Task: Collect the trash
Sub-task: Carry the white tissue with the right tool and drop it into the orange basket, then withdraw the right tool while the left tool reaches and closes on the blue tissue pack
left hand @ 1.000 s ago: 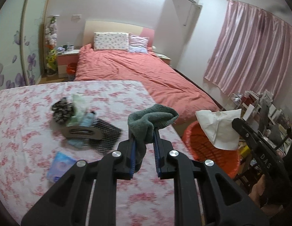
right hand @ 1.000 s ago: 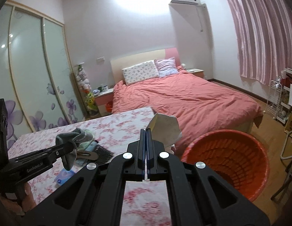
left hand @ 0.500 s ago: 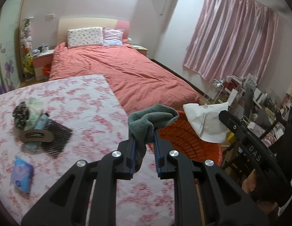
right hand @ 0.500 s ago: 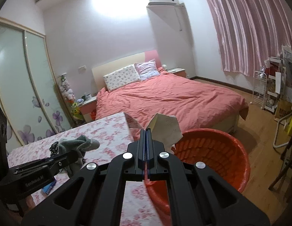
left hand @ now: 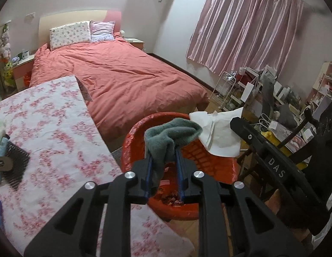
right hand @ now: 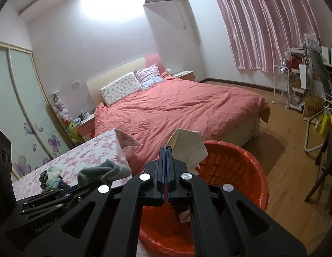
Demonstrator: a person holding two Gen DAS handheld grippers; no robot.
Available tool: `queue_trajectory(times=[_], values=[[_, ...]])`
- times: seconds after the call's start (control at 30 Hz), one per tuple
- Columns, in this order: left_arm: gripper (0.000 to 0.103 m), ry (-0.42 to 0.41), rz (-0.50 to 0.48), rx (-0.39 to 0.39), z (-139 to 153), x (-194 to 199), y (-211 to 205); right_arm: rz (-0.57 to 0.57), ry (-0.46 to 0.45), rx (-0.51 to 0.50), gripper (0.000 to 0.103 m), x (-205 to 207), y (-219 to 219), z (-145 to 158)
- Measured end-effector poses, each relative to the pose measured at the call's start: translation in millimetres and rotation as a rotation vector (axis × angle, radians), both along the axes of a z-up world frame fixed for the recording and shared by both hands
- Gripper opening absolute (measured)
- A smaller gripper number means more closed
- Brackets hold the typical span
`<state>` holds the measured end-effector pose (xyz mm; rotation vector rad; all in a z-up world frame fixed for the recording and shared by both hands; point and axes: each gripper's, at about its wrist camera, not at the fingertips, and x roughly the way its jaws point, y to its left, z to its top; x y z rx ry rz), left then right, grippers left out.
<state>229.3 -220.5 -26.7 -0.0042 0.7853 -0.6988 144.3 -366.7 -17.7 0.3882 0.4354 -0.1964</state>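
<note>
My left gripper [left hand: 163, 156] is shut on a grey-green sock [left hand: 170, 135] and holds it above the red basket [left hand: 211, 207]. The sock also shows in the right wrist view [right hand: 103, 171]. My right gripper [right hand: 167, 150] is shut on a crumpled white paper [right hand: 189, 147] and holds it over the near rim of the red basket [right hand: 247, 160]. The paper also shows in the left wrist view [left hand: 219, 135], to the right of the sock. Scraps lie in the basket bottom.
A table with a pink floral cloth [left hand: 54, 128] is on the left, with a small pile of items [right hand: 50, 177] at its far side. A bed with a salmon cover [left hand: 123, 75] lies behind. Cluttered shelves [left hand: 273, 98] stand to the right.
Both grippers have swung right, away from the table, and now hang over the red basket, each still holding its item.
</note>
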Motion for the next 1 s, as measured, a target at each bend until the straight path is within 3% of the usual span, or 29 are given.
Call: queue_trajectory(times=[0.17,0.3,0.43,0.5,0.6,1.0], values=[[0.038,0.028,0.012,0.033,-16,10,-8,-0.010,0.040,0.034,0.006,5,-13,-13],[0.045,0.036,0.047,0.058,-22,16,4,-0.034,0.059,0.042,0.027,1,-16,-17],[0.053,0.028,0.096,0.088,-25,18,23,-0.041,0.062,0.027,0.038,0,-15,-14],[0.058,0.017,0.122,0.104,-25,16,34,-0.049,0.059,0.017,0.053,-2,-15,-12],[0.060,0.002,0.156,0.127,-26,12,52,-0.052,0.053,0.003,0.066,-3,-8,-8],[0.072,-0.009,0.323,0.160,-25,8,150,0.015,0.063,-0.048,0.083,2,38,3]])
